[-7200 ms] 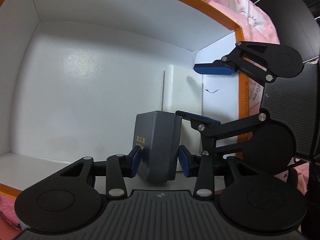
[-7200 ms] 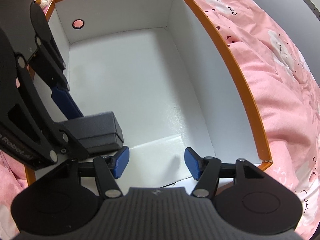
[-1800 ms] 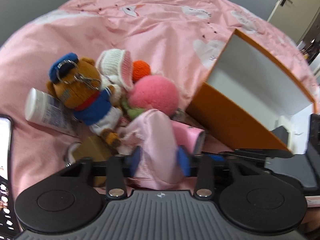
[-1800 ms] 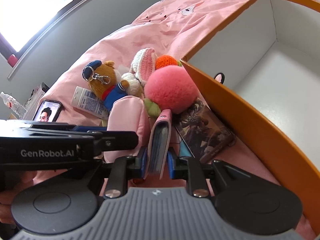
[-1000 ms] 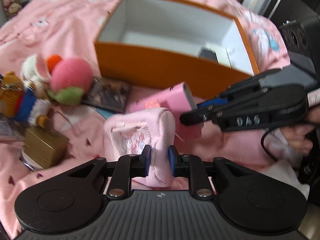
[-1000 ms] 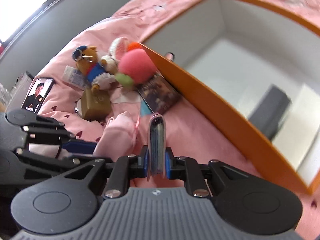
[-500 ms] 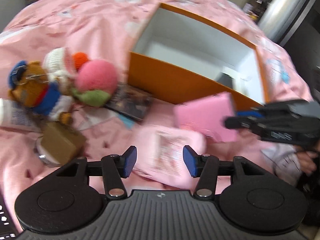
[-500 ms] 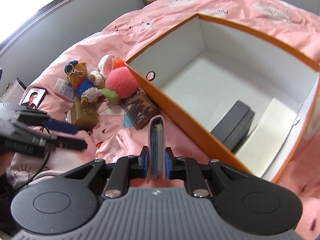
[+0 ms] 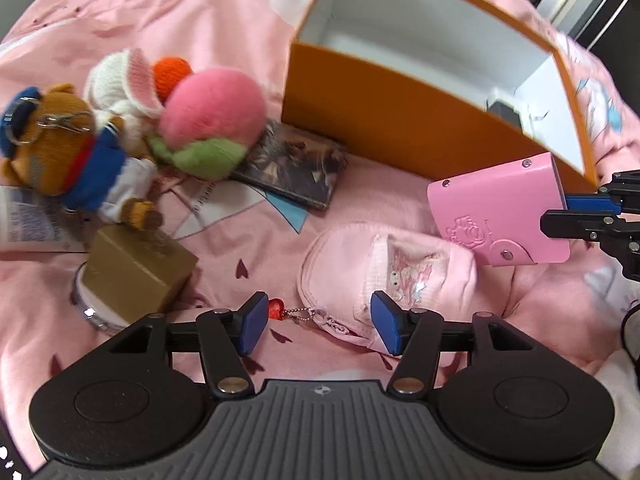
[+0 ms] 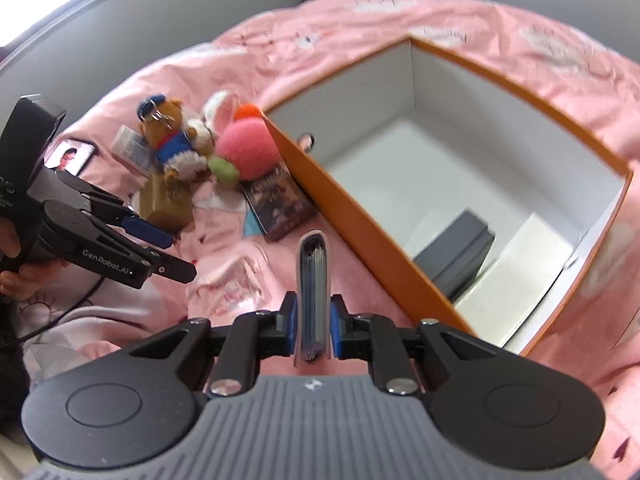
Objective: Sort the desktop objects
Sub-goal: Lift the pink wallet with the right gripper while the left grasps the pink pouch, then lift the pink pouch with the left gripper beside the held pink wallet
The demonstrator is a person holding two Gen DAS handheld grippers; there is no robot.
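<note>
My left gripper (image 9: 319, 328) hangs over the pink bedspread with its jaws opening. The soft pink pouch (image 9: 384, 276) lies flat on the bed under them, its zipper chain and red heart charm (image 9: 276, 305) showing in the gap; neither pad presses on it. My right gripper (image 10: 313, 328) is shut on an upright pink card wallet (image 10: 313, 280), held in the air beside the orange box (image 10: 360, 232). In the left wrist view the wallet (image 9: 500, 216) hovers at the right in front of the box (image 9: 400, 128). A dark grey case (image 10: 460, 256) lies inside the box.
Plush toys lie left of the box: a brown bear (image 9: 52, 148), a white rabbit (image 9: 124, 80) and a pink ball (image 9: 212, 108). Near them are a dark book (image 9: 296, 160), a gold box (image 9: 136, 268) and a white tube (image 9: 28, 220). A phone (image 10: 72, 156) lies farther left.
The left jaws let go of the pink pouch and spread wide; the pouch now lies on the bed. The right gripper kept its hold on the wallet and lifted it beside the box.
</note>
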